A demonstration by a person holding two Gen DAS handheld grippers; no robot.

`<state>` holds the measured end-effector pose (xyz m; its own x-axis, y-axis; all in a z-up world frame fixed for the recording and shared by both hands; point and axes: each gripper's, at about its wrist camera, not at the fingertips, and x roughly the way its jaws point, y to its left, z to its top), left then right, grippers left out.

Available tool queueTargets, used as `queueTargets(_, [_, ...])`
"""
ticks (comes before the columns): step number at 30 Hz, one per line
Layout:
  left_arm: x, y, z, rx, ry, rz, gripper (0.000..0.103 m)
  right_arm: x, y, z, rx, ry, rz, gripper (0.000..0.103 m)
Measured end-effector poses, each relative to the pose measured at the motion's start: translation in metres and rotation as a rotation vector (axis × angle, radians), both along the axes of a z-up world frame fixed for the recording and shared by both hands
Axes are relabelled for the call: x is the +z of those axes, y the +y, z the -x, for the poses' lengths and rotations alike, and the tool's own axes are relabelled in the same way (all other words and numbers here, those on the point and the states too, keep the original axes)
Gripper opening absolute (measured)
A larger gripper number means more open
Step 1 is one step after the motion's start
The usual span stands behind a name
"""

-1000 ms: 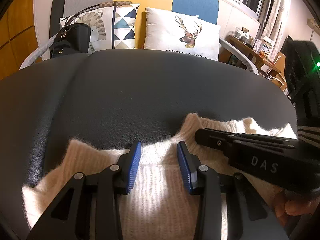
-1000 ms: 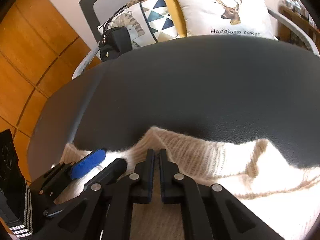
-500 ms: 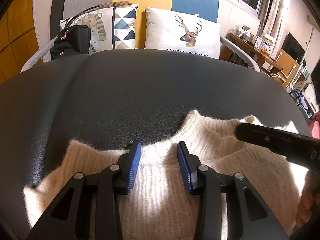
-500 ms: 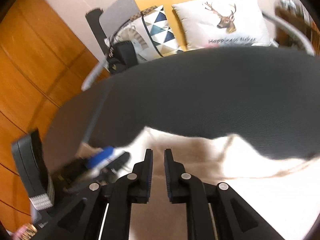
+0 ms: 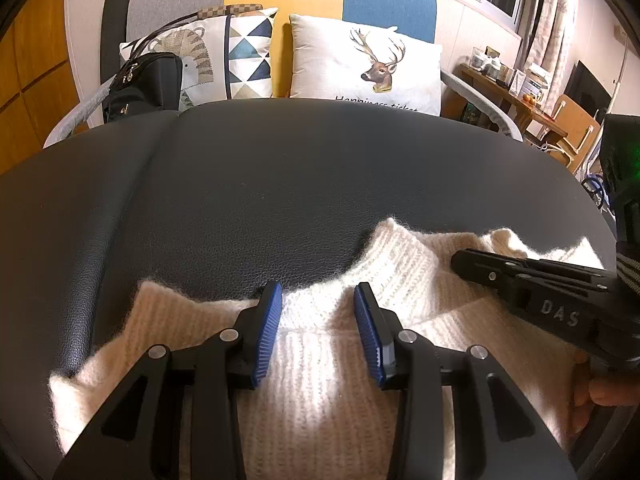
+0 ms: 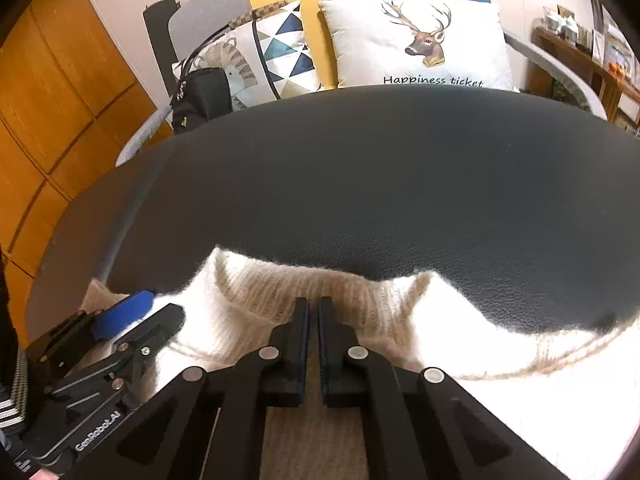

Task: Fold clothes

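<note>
Little has shifted over the last second: the right gripper [image 6: 314, 316] briefly swung out to the side and has come back, its fingers [image 6: 299, 320] parting a little and then closing again, so they now stand together with nothing visibly pinched between them. The cream knitted sweater [image 5: 320, 360] lies flat on a dark leather-look surface [image 5: 320, 180], at its near edge, collar pointing away from the person, its width running left to right. Both grippers hover low over the sweater's upper part, tilted downward. The left gripper [image 5: 318, 328] sits just short of the collar, left of the neck opening, its blue-padded fingers [image 5: 267, 336] held partly apart, gripping nothing. The right gripper is over the collar ribbing itself, so it looks the nearer one to the neckline. Beyond the surface stand a deer-print cushion [image 5: 366, 68], a patterned cushion [image 5: 240, 54] and a black handbag [image 5: 144, 80].
</note>
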<state>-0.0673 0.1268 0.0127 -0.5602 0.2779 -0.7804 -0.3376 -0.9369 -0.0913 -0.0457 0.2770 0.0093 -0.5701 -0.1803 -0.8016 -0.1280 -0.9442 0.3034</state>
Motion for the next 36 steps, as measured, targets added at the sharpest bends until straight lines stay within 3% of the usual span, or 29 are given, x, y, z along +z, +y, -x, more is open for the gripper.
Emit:
queueTargets(4, [0.000,0.000,0.000,0.001,0.000,-0.002,0.040,0.019,0.033,-0.031,-0.020,0.097,0.137,0.008])
queueTargets(8, [0.000,0.001,0.000,0.001,0.002,0.004,0.040,0.027,0.048,-0.034,-0.074,0.073,0.046,0.009])
queueTargets(13, [0.000,0.001,0.001,0.001,0.003,0.005,0.040,0.011,0.052,-0.017,-0.030,-0.043,0.014,0.011])
queueTargets(19, [0.000,0.001,0.001,0.003,0.004,0.004,0.040,0.006,0.054,-0.010,-0.070,-0.047,-0.092,0.004])
queueTargets(22, [0.000,0.001,0.002,0.003,0.004,0.001,0.040,0.007,0.059,-0.014,-0.078,-0.027,-0.077,0.005])
queueTargets(27, [0.001,0.000,0.003,0.001,0.002,-0.008,0.041,0.028,0.062,-0.054,-0.119,0.088,0.071,0.010])
queueTargets(31, [0.008,0.000,0.001,-0.019,-0.015,-0.020,0.045,0.040,0.046,-0.088,-0.075,0.089,0.079,0.011])
queueTargets(36, [0.044,0.003,-0.037,-0.054,0.090,-0.033,0.045,0.039,0.029,-0.096,-0.010,0.073,0.020,0.011])
